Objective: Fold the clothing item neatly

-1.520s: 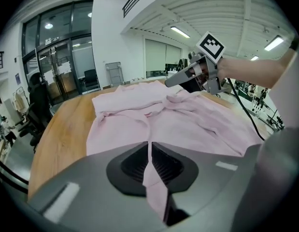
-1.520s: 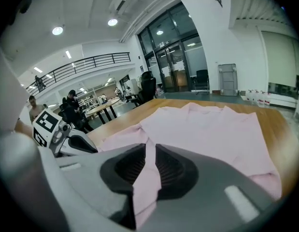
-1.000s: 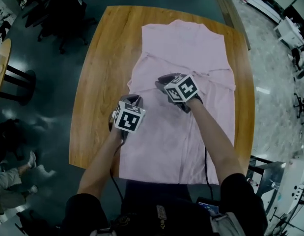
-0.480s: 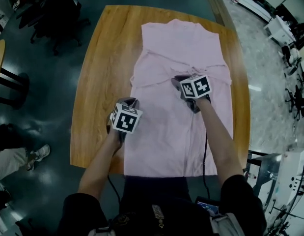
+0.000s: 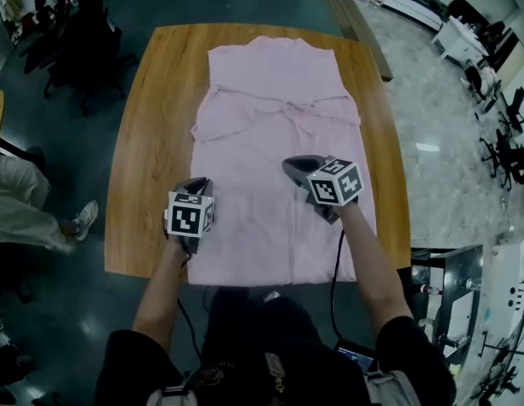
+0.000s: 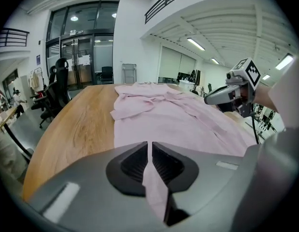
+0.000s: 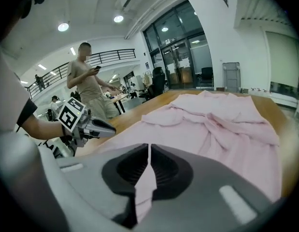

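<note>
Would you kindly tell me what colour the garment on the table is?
Pale pink, plain with no pattern; the garment shows best in the head view.

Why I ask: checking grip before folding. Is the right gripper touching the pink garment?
Touching. The right gripper view shows the right gripper, whose jaws have just been closing, pinching a strip of the pink garment between them.

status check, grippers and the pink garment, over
Left gripper shut on pink garment. Right gripper's jaws just closing, fabric pinched between. Garment flat on wooden table. Nothing in the way.
</note>
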Motion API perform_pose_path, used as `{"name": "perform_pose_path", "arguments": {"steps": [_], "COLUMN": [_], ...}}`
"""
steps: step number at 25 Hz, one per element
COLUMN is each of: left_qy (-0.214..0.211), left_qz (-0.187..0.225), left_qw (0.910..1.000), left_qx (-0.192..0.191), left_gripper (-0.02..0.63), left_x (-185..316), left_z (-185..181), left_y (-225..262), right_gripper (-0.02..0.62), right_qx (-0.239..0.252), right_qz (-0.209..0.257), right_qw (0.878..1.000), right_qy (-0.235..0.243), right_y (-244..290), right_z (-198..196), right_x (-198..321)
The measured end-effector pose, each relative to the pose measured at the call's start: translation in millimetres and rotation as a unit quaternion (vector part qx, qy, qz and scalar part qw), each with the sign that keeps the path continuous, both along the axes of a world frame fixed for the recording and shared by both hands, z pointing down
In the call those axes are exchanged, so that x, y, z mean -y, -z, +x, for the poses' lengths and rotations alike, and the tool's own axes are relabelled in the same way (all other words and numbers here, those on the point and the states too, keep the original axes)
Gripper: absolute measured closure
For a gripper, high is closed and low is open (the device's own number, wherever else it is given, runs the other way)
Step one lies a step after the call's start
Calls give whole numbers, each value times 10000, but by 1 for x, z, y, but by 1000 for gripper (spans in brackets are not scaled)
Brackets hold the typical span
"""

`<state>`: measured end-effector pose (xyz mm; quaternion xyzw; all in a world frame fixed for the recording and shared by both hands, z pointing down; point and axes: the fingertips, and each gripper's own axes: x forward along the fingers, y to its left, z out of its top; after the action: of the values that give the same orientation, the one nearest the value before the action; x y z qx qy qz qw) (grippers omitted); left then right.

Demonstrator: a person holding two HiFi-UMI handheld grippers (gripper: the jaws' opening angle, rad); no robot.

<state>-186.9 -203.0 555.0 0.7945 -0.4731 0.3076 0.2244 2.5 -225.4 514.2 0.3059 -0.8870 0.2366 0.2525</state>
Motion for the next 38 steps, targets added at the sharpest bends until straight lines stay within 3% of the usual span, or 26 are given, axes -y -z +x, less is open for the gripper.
{"name": "perform_pose_path", "arguments": {"steps": [7, 14, 19, 24, 27, 31, 38], "left_qy": [239, 817, 984, 1443, 1611, 1533, 1549], "left_qz": [136, 433, 291, 329, 348, 137, -221], "left_qw": [9995, 9953, 9938, 9876, 9856, 9878, 9870], "left_qx": [134, 294, 423, 518, 371, 222, -363], "left_gripper": [509, 455, 401, 388, 358, 327, 318], "left_x": [-80, -155, -203, -238, -256, -280, -282], "left_z": [18, 7, -10, -37, -48, -53, -57], "left_y": [5, 13, -3, -14, -20, -41, -70], "right_gripper": [577, 577, 577, 552, 541, 540, 540], "right_qx": [32, -5, 40, -160, -365, -526, -625], "right_qz": [113, 310, 355, 345, 334, 329, 475], "right_qw": [9989, 9943, 9909, 9852, 9763, 9646, 9606], "right_qy": [-457, -1023, -1294, -1669, -2105, -2563, -2666], "right_y": [2, -4, -19, -35, -44, -49, -35], "right_z": [88, 158, 176, 196, 216, 225, 215], "right_x": [-89, -165, -212, -257, -279, -300, -326]}}
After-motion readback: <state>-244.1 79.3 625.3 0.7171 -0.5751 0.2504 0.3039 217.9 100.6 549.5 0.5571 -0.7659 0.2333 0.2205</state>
